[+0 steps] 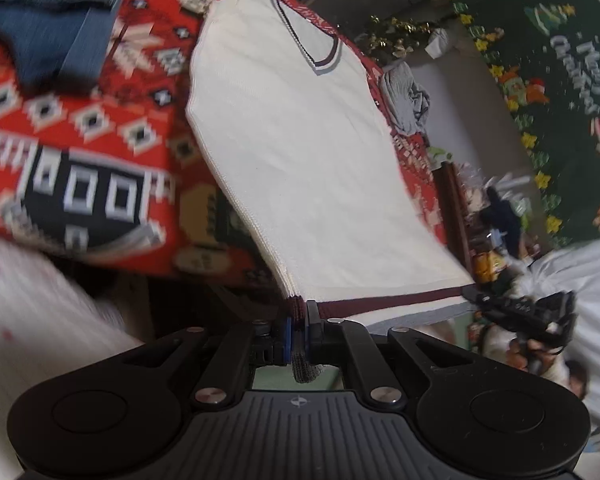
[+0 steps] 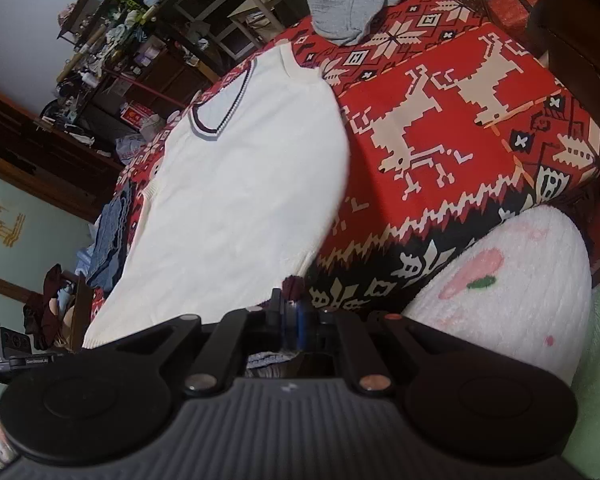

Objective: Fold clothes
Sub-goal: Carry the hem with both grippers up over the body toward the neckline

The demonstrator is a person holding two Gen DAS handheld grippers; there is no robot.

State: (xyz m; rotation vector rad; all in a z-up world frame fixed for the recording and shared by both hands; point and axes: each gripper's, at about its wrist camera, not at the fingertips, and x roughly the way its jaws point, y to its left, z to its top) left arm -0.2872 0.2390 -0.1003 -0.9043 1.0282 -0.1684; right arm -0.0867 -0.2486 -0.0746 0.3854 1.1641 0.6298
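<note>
**Both grippers hold the hem of the white vest, ready for the first fold**

The white knit vest [image 1: 300,152] lies flat on the red patterned tablecloth [image 1: 80,120], with its V-neck collar [image 1: 320,56] at the far end and its dark maroon hem band [image 1: 392,298] at the near end, toward the person. The near end is raised from the table.

The left gripper [image 1: 298,320] has its jaws pressed together on one corner of the hem; a small piece of the knit shows between the blue pads. The right gripper [image 2: 294,312] is also closed tight, and a little bunch of maroon hem stands up just above its fingertips, so it holds the other corner.

The vest looks light and soft. It hangs in a gentle curve between the hem and the table, and it keeps no shape by itself. The ribbed hem is thicker than the body, so I judge it is the better place to take hold: it gives the pads more to bite on and will stretch less. Because knit fabric gives easily, both corners should probably travel together, or the fold line may go crooked.

A grey garment [image 2: 352,4] and a blue denim piece [image 1: 48,20] lie further on the same table, apart from the vest.
</note>
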